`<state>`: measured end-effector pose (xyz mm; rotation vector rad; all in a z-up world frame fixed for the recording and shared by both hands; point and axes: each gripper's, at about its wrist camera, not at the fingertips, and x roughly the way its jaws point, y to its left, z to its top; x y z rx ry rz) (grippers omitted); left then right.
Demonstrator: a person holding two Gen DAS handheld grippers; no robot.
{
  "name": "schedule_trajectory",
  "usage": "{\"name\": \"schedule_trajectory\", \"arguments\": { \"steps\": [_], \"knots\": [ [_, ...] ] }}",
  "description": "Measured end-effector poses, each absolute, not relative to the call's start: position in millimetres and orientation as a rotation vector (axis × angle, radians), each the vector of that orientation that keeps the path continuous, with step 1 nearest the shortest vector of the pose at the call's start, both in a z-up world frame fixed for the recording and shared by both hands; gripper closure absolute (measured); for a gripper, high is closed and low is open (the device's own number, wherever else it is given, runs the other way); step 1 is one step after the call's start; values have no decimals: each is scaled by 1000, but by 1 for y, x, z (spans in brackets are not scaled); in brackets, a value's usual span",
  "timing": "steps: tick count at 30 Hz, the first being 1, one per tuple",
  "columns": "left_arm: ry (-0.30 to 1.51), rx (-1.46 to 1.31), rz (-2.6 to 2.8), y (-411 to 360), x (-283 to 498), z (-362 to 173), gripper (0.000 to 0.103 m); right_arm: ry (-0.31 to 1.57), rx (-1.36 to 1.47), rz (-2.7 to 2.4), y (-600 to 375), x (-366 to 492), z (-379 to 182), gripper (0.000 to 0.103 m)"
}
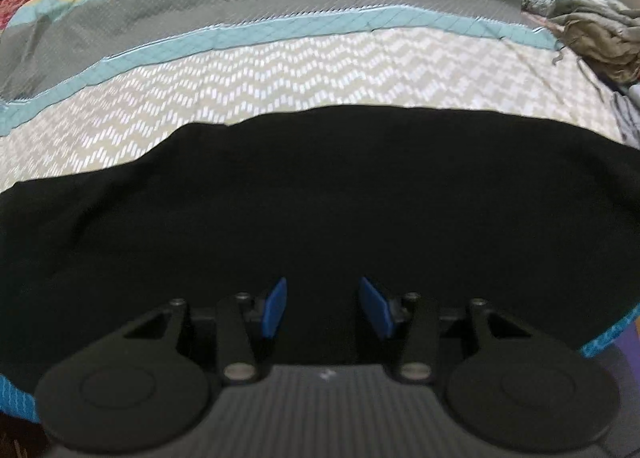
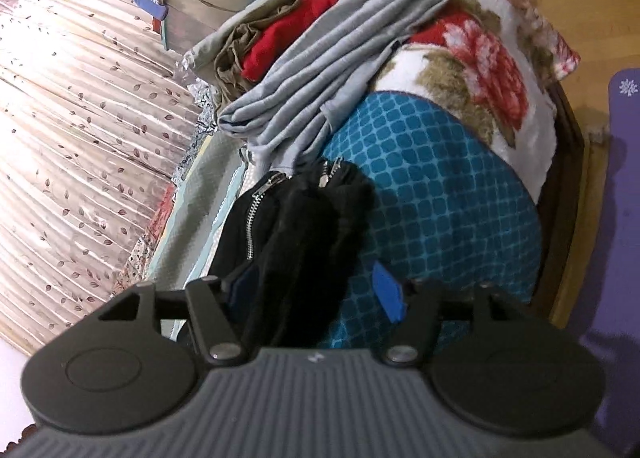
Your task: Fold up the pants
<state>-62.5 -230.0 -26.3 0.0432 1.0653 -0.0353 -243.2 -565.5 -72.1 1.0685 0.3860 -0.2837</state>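
Bed point(image 1: 320, 70) with patterned quilt carries black pants point(image 1: 320, 198), laid flat across the near edge. Left tongs point(image 1: 322, 306) spread, empty, above the pants. Right tongs point(image 2: 316, 290) spread; bunched zippered end lies between, not pinched.

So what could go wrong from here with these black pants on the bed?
The black pants sit between the right gripper's open jaws near the blue quilt edge, so they may slump and unfold. Their zipper could snag a blue pad. The left gripper, open over flat black cloth, may pinch several layers at once.
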Motion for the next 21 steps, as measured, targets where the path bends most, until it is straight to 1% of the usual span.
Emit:
{"name": "schedule_trajectory", "arguments": {
  "steps": [6, 11, 13, 15, 16, 18, 21],
  "knots": [
    [1072, 59, 5, -225, -63, -28, 60, 400, 1078, -289, -568, -235, -73, 37],
    [1070, 74, 26, -222, -64, -30, 56, 409, 1092, -302, -570, -230, -73, 36],
    [1071, 75, 28, -222, -64, -30, 56, 409, 1065, -307, -569, -228, -69, 44],
    [1068, 77, 28, -223, -64, -31, 55, 426, 1019, -321, -567, -226, -64, 58],
    [1067, 80, 29, -223, -64, -31, 54, 434, 1001, -325, -566, -225, -63, 61],
    [1064, 84, 29, -224, -64, -32, 53, 443, 972, -333, -567, -227, -62, 77],
    [1061, 86, 29, -224, -64, -33, 52, 427, 944, -334, -564, -233, -55, 84]
  ]
}}
